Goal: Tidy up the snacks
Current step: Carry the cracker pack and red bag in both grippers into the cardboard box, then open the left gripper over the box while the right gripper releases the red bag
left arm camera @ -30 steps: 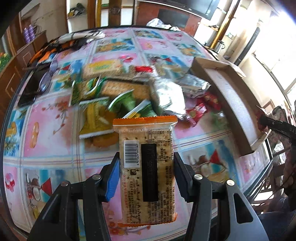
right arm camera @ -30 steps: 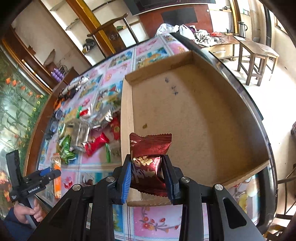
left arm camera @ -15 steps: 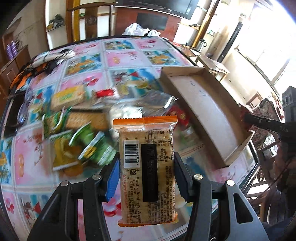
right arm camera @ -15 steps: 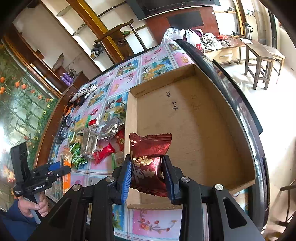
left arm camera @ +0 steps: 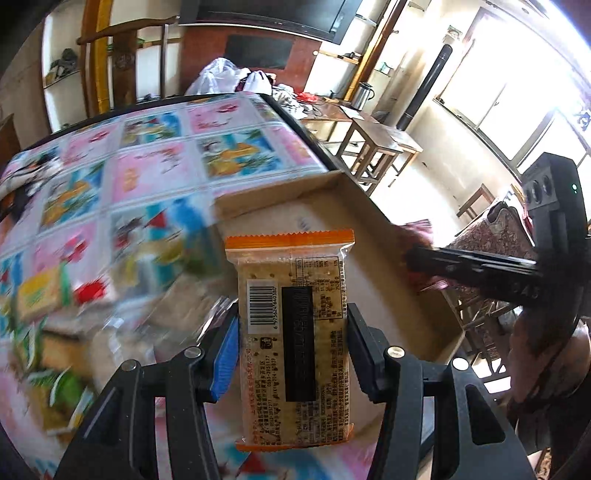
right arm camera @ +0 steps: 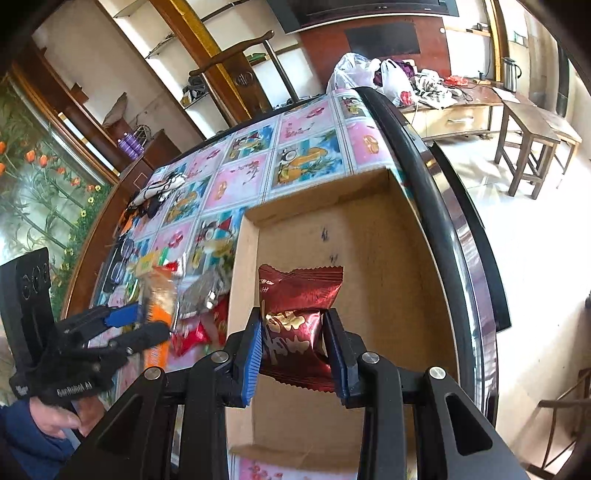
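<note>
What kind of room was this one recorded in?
Most likely a home living or dining room: a wooden armchair by wall shelves, a dark TV screen on the wall, and a table under a picture-print cloth.

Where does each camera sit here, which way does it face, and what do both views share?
Left wrist: on the left gripper, looking down at the cracker pack it grips, box beyond; no hand shows.
Right wrist: on the right gripper, above the box, gripping a red packet; a hand shows lower left.
Shared: box, table, snack pile, each other's gripper.
</note>
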